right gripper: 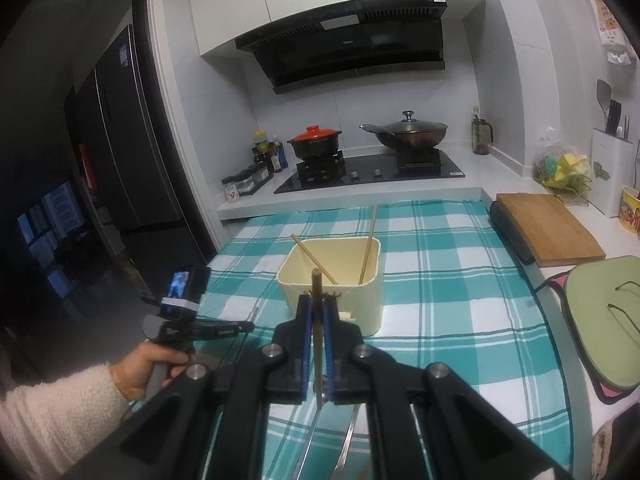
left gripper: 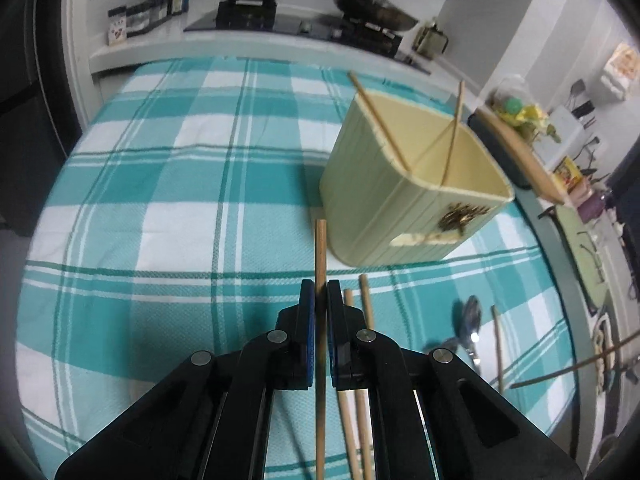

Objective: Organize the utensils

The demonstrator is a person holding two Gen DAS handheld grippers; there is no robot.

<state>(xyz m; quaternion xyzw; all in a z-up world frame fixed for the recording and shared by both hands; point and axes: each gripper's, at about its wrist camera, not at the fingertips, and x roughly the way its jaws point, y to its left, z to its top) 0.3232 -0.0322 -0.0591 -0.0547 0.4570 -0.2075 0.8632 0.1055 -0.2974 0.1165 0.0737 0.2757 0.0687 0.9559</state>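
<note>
Black stove (right gripper: 368, 172) on the white counter is the landmark: on its left burner a dark pot with an orange lid (right gripper: 315, 142), on its right burner a lidded wok (right gripper: 404, 132). Left of the stove, sauce bottles (right gripper: 268, 152) and spice jars (right gripper: 244, 182). Right of the stove, a jug (right gripper: 481, 136); farther right, nearer the camera, a wooden cutting board (right gripper: 548, 228).

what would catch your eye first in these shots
Each gripper is shut on a chopstick: the left gripper and the right gripper. Just beyond them a cream holder stands on the teal checked cloth, with two chopsticks leaning inside. More chopsticks lie loose on the cloth.
</note>
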